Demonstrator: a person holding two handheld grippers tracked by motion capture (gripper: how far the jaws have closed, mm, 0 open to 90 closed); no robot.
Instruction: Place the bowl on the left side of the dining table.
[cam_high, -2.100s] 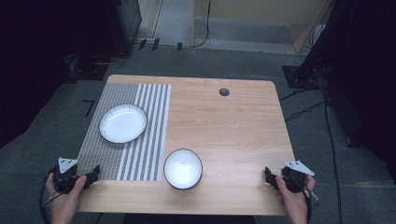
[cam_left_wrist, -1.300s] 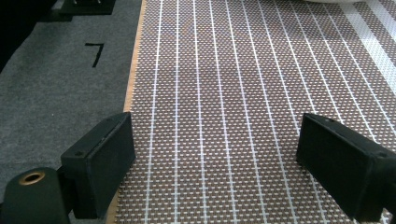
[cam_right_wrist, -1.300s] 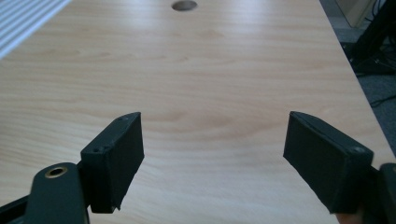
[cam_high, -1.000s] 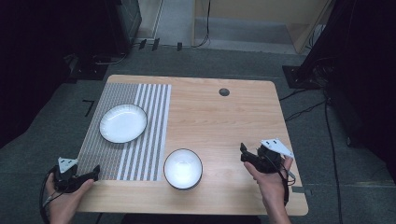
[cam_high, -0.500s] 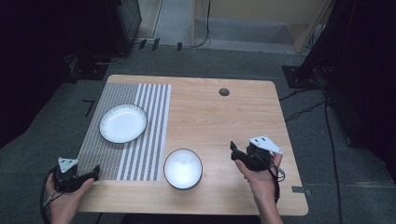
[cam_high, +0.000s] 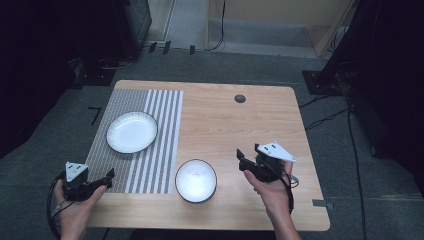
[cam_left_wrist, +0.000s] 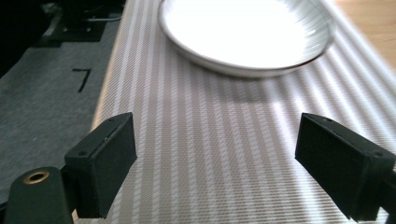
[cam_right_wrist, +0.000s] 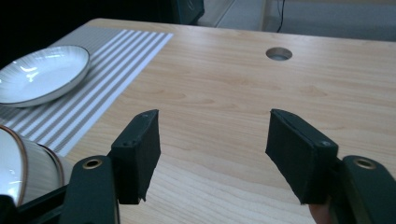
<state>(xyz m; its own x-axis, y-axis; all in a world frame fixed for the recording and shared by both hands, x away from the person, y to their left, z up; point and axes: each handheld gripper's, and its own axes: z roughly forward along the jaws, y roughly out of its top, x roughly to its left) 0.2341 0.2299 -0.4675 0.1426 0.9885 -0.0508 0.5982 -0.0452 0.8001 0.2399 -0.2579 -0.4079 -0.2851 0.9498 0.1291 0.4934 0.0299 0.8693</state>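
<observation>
A white bowl with a dark rim (cam_high: 196, 180) stands on the wooden table (cam_high: 240, 130) near its front edge; its side shows at the left edge of the right gripper view (cam_right_wrist: 23, 161). A white plate (cam_high: 132, 131) lies on the striped grey placemat (cam_high: 150, 165), and also shows in the left gripper view (cam_left_wrist: 247, 32) and the right gripper view (cam_right_wrist: 42, 72). My right gripper (cam_high: 240, 161) is open, a little right of the bowl, jaws pointing left. My left gripper (cam_high: 107, 176) is open at the mat's front left corner, facing the plate.
A round cable hole (cam_high: 240, 98) sits near the table's far edge, also visible in the right gripper view (cam_right_wrist: 279, 53). Dark equipment and cables lie on the grey floor around the table. Bare wood stretches across the right half.
My right gripper has moved from the table's front right corner leftward and forward, toward the bowl. The left gripper has stayed put.
</observation>
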